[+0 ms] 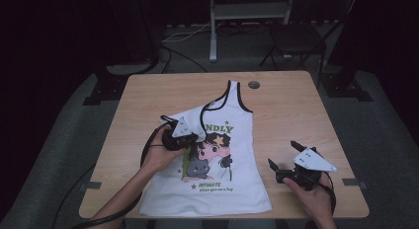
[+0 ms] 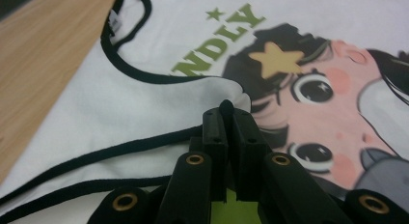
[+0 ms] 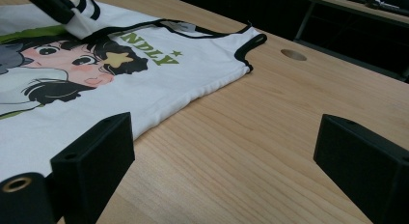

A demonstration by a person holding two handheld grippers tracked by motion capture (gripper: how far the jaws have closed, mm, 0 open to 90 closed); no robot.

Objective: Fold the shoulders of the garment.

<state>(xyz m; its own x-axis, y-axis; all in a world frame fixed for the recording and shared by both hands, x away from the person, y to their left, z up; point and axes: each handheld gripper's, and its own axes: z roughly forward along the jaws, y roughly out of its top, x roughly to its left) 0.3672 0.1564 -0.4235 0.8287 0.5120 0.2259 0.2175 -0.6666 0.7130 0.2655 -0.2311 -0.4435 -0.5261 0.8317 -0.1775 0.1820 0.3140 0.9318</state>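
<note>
Dark floor and metal stands ring our wooden table (image 1: 148, 91), which fills the middle of the high view. On it lies the white top (image 1: 222, 189) with black trim and a cartoon print, running from the upper middle of the frame down to the lower middle. Our left gripper (image 1: 197, 136) sits left of centre over the print, its jaws clenched on a fold of the top's strap side, which is drawn across the chest. In the left gripper view that pinched cloth bunches at the jaw tips in the middle of the frame. Our right gripper (image 1: 282, 155) rests at the lower right on bare wood, beside the top, jaws released with nothing between them.
</note>
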